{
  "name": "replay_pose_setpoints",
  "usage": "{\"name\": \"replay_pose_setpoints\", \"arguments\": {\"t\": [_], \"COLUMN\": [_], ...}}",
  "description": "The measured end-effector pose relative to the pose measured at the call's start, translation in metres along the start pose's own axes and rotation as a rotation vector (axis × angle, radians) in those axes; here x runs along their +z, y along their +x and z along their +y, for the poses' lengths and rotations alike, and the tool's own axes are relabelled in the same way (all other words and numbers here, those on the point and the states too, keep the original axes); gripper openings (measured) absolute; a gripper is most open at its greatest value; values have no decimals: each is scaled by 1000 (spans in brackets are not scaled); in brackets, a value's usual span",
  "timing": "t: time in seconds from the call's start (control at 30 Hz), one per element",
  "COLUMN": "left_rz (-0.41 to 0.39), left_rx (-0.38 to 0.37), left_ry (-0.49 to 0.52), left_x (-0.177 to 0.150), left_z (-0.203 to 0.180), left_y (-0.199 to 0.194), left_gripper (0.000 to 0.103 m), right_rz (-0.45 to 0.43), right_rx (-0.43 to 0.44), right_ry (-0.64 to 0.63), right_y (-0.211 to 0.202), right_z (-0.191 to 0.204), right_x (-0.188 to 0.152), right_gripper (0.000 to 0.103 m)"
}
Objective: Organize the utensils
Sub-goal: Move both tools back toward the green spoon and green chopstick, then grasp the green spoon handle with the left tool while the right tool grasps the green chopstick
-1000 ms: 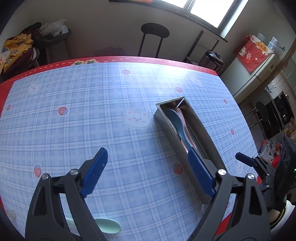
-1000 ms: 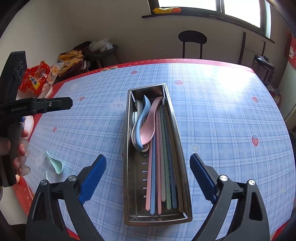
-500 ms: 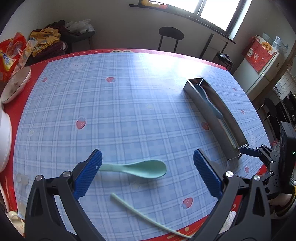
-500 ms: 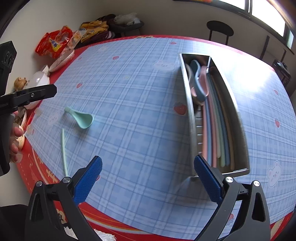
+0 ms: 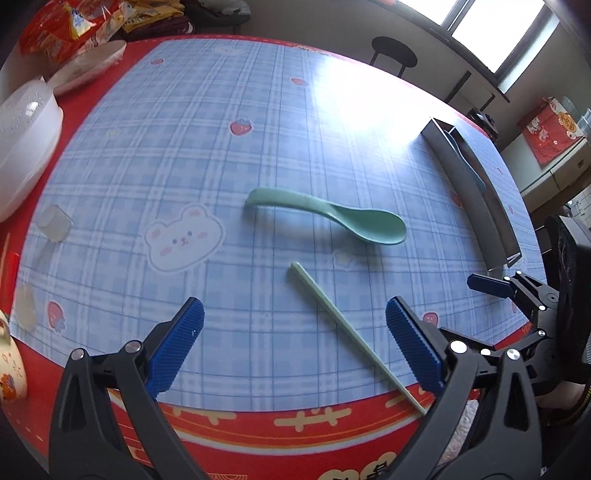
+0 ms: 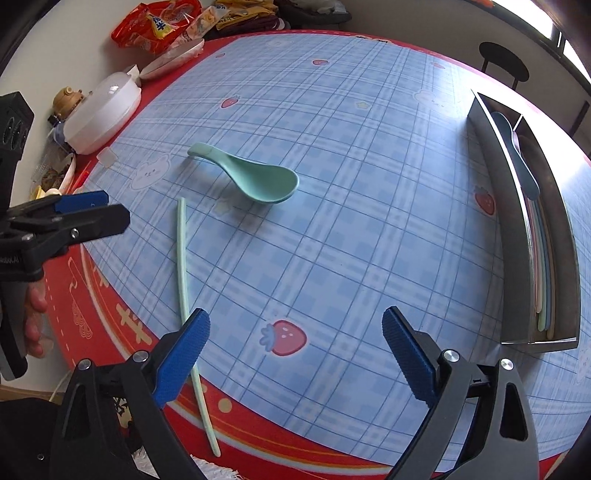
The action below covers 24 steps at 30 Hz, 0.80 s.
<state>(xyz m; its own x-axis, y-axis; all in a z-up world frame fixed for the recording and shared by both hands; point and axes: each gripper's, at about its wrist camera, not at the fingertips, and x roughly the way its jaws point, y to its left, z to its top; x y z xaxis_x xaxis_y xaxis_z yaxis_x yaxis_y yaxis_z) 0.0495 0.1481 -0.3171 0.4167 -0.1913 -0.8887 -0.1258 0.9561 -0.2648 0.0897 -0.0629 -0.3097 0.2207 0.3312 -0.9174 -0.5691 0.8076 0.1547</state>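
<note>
A mint green spoon [image 5: 332,216] lies on the blue checked tablecloth, with a single mint green chopstick [image 5: 351,332] nearer the table's front edge. Both show in the right wrist view too, spoon [image 6: 255,177] and chopstick [image 6: 184,280]. My left gripper [image 5: 295,343] is open and empty, hovering just in front of the chopstick. My right gripper [image 6: 295,354] is open and empty, to the right of the chopstick. A metal utensil tray [image 6: 524,229] at the right holds spoons and chopsticks; it also shows in the left wrist view [image 5: 476,188].
At the table's left edge stand a white lidded container [image 6: 103,114], a white dish [image 5: 88,66], snack bags [image 6: 155,22] and a small clear cube [image 5: 53,221]. A black stool [image 5: 393,48] stands beyond the far edge.
Both grippers swung left and drew closer to the spoon and chopstick, away from the tray. The spoon and chopstick have not moved on the table. Both stay open.
</note>
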Motion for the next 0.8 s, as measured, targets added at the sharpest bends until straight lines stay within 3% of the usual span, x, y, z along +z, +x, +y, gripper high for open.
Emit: {"name": "replay_pose_setpoints", "arguments": {"t": [0.1,0.23,0.5,0.6,0.67,0.8], "left_rz": [28,21,2,1,0,1], "left_rx": [0,6,40,38,41,21], "left_ry": [-9,-13,14,37,48,39], "left_x": [-5,2,24,28,29,37], "left_z": [0,4,26,32,35,45], "left_y": [8,7,-7,-10,-11,-10], "left_gripper": [97,97,97,97,96,92], "right_rz": [6,37,64,71,68,70], "right_rx": [1,-1,34,24,14,-3], "right_ry": [-2,-31,-136,-170,-176,-181], "right_y": [0,8,24,28,29,30], "right_z": [3,10,56,69,73,78], "right_x": [-3,-6,1,2,3,4], "right_gripper": [89,77,64,56,43,28]}}
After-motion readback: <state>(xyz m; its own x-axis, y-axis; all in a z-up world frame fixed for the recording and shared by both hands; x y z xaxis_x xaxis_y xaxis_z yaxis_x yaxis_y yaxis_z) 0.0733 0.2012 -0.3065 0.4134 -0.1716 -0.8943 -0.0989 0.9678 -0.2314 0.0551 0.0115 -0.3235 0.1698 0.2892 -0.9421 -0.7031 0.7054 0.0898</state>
